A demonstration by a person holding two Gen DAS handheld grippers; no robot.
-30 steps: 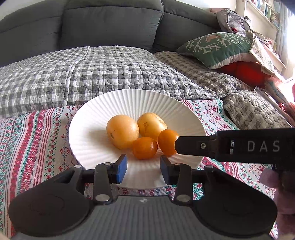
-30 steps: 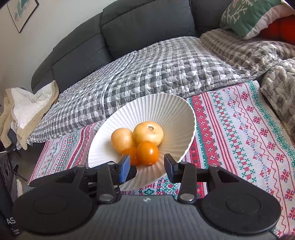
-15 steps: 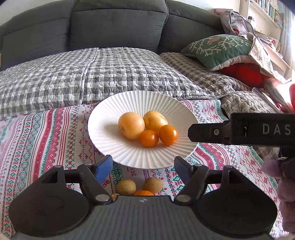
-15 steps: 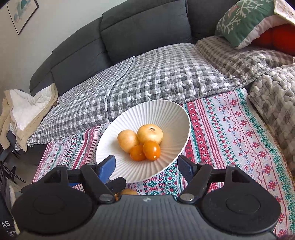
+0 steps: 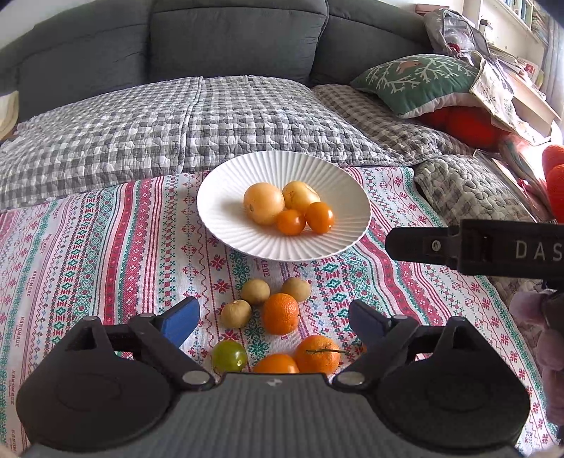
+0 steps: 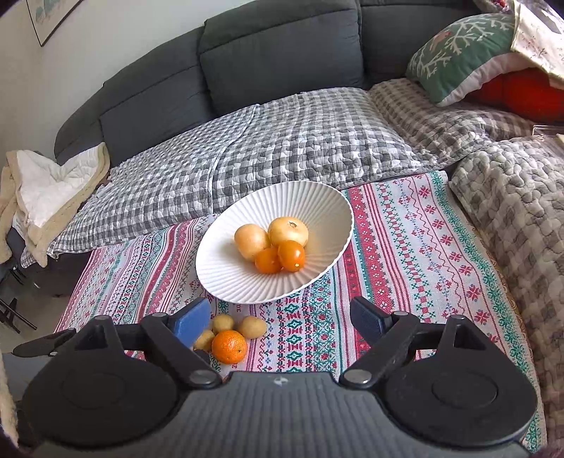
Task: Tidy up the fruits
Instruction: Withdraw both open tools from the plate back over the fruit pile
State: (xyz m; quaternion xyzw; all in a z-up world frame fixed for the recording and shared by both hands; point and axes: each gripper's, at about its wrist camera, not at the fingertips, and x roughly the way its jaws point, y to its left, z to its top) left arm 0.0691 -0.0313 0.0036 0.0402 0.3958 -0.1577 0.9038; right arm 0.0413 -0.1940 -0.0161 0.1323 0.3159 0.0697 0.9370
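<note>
**Both grippers wide apart above the loose fruit**

The left gripper (image 5: 273, 319) hangs with jaws spread, holding nothing, over a green fruit (image 5: 229, 356), three small tan fruits (image 5: 255, 291) and mandarins (image 5: 280, 313) lying on the patterned cloth (image 5: 105, 246). Beyond them the white plate (image 5: 218, 218) holds four yellow-orange fruits (image 5: 263, 202). The right gripper (image 6: 280, 317) is likewise spread and empty, near the plate's front rim.

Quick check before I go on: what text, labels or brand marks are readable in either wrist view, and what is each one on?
"DAS": white letters on the side of the right gripper, cut off by the frame edge in the left wrist view.
"HANDMADE": woven repeatedly along stripes of the patterned tablecloth, small but legible near the left edge.
Book spines on the shelf: too small to read.
Nothing readable on the white plate.
</note>
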